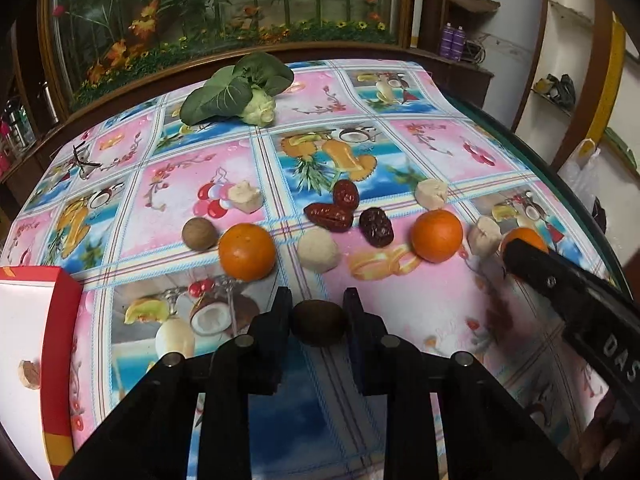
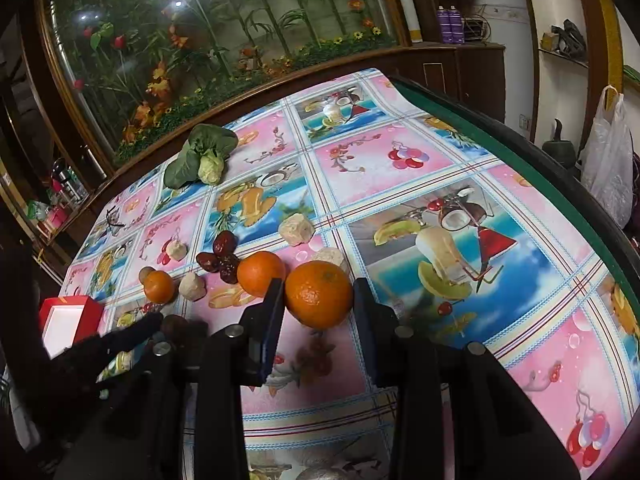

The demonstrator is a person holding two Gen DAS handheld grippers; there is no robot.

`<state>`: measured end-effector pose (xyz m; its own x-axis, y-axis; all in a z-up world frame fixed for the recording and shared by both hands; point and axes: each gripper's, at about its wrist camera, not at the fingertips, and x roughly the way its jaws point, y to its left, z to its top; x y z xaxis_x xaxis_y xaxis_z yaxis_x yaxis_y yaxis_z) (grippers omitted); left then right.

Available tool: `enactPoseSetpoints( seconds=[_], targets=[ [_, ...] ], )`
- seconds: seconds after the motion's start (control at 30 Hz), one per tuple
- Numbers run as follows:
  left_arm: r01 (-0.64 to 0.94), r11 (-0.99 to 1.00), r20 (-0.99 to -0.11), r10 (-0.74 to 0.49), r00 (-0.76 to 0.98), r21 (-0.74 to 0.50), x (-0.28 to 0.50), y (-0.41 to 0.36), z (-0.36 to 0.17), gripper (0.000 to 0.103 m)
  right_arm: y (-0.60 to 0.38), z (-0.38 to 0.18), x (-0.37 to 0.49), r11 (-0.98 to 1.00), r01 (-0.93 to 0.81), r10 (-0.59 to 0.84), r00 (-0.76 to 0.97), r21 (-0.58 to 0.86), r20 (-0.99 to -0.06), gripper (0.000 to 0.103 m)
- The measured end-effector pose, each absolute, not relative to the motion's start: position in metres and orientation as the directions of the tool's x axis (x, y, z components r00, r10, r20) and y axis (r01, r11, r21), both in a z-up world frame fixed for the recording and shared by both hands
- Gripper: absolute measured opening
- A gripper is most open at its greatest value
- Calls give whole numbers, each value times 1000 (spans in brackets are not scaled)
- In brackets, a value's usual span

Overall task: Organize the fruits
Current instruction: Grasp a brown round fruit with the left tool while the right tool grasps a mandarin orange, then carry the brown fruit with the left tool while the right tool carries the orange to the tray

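Red box [image 1: 60, 320] at far left of bench [image 1: 400, 92], white inside, one nut piece in it. Left tongs [image 1: 318, 312] closed on dark brown nut [image 1: 318, 322], fingers touching both its sides, low over bench. Beyond: walnut [image 1: 199, 233], orange [image 1: 247, 252], pale lump [image 1: 319, 255], three red dates [image 1: 344, 212], second orange [image 1: 437, 235]. Leafy green [image 1: 236, 92] at far edge. Right tongs [image 2: 318, 300] wide open, fingers flanking third orange [image 2: 319, 294] on bench; cannot tell if touching.
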<state>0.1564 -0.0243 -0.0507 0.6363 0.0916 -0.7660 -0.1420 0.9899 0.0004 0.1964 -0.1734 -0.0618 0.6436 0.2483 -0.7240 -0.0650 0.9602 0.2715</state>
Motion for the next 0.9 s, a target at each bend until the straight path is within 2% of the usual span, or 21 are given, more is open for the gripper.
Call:
enactPoseSetpoints(
  seconds=[0.33,0.9],
  targets=[
    [-167,986,-748,88,657,-30,118,-4,-29,25,-159,-62,193,977,-73,200,622,198,-757,36],
    [-169,983,-710,68,701,-73,61,14,-3,25,-144,-33,121,991,-91,133,629,98,-766,36]
  ],
)
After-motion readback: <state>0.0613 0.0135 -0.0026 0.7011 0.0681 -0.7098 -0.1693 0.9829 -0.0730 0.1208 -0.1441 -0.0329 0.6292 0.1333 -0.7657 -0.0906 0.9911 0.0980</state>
